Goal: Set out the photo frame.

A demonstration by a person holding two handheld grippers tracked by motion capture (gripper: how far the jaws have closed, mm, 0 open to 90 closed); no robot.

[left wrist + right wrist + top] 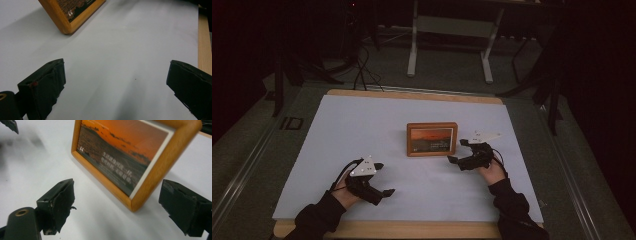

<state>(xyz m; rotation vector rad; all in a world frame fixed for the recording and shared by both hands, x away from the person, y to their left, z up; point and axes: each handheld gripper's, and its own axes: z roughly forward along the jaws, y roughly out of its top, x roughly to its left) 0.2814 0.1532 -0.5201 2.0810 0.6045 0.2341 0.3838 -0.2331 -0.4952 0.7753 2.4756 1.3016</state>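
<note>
- Pale grey-white sheet (362, 145) covers nearly the whole table (412, 95), with a strip of light wood edge showing along the far and near sides.
- Room around it is really dark. Grey floor, a white metal stand (449, 30) behind the table, some black cables (362, 65) trailing on the floor at the back left.
- Wooden picture frame (432, 139) sits about mid-table, a bit right of centre. It has an orange sunset photo with white lettering, too small and blurry to read.
- Can't tell from the pictures whether the frame stands upright or leans back.
- Right gripper (460, 151) is just beside the frame's right edge, jaws spread wide. In the right gripper view the frame's (140, 162) lower corner sits between the jaws, not touching either, and its top is cut off.
- Left gripper (383, 179) is well apart from the frame, low over the bare sheet, jaws also spread with nothing between them. Its own view catches one frame corner (67, 15) at the top.
- Both forearms are in dark sleeves (319, 217), cropped by the bottom edge.
</note>
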